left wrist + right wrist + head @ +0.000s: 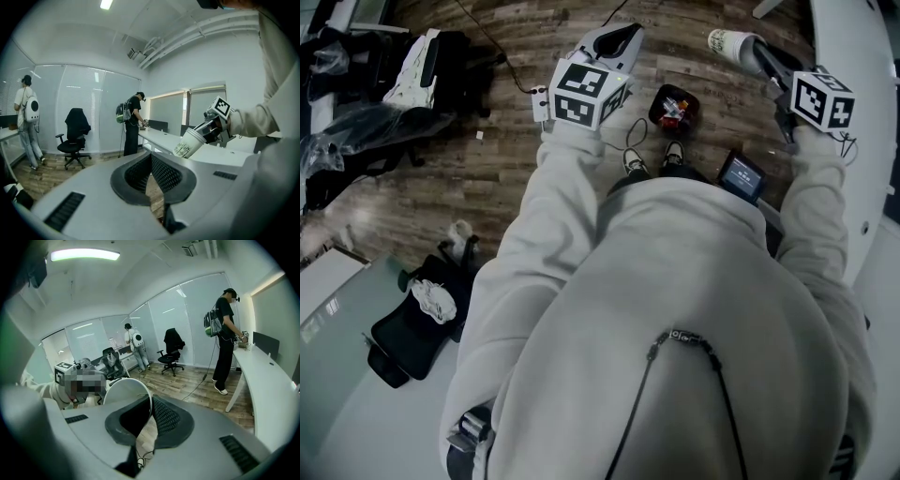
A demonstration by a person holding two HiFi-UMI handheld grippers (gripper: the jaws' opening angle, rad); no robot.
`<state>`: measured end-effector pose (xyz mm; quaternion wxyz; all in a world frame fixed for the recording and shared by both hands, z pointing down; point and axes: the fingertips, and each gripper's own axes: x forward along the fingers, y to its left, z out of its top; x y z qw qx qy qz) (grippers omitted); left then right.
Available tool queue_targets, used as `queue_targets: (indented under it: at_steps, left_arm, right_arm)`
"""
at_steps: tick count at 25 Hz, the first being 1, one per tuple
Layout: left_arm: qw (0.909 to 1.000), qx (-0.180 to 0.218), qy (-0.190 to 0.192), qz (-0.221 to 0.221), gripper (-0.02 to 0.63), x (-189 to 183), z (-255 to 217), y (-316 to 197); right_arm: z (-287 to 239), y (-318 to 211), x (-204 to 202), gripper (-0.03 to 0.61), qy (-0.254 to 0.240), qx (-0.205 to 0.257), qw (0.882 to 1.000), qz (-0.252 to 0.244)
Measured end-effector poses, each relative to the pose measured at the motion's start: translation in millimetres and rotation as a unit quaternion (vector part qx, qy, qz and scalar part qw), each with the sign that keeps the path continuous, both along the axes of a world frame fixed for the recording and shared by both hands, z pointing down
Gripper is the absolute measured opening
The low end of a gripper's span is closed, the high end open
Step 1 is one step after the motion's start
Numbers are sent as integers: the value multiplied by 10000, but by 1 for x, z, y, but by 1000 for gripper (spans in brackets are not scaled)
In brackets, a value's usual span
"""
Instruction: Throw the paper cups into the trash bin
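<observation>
Paper cup [729,41] juts base-first, tilted, from right tongs [761,56]

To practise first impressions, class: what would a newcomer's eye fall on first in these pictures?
First, the paper cup, pinched by its rim in the right tongs, at the head view's top right. Next, the small black bin with something red inside, on the wooden floor, between the two tongs in that view. The left tongs are shut on nothing.
</observation>
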<state>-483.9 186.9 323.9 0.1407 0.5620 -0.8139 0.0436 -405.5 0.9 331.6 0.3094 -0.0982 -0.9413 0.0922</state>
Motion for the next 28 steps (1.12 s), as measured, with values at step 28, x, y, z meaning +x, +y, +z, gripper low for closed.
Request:
queue_targets:
  at_steps: [28]
  left_arm:
    - [9792,-689,1903,-130,-6,19,295,-41]
  right_arm:
    - [282,-23,-12,38,512,-235,9907,-1241]
